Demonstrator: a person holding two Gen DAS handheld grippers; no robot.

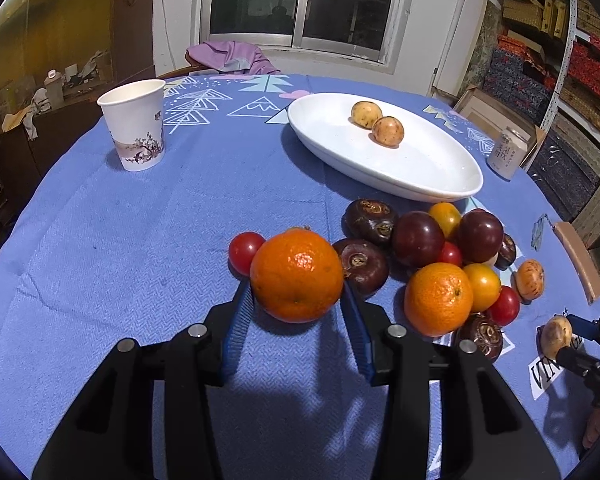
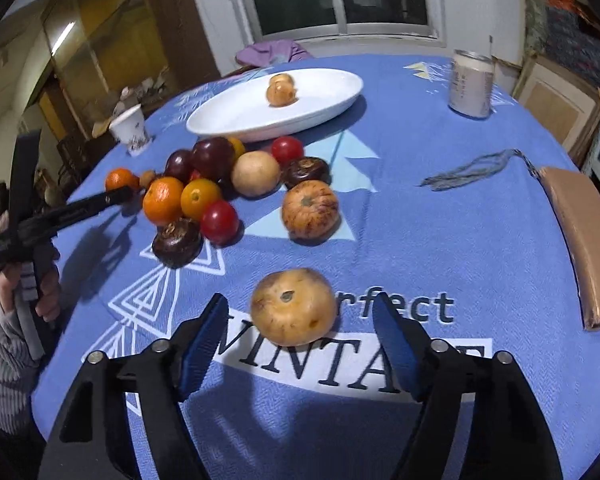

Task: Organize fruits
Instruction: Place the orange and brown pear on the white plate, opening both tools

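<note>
Jaws: L on orange (image 1: pixel 297 276), R apart.

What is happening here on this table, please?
A person is sorting fruit with two hand-held tongs. The left tongs are shut on an orange, just in front of the fruit pile. The right tongs are open around a tan fruit, not yet gripping it. The white plate already holds two tan fruits.
</note>
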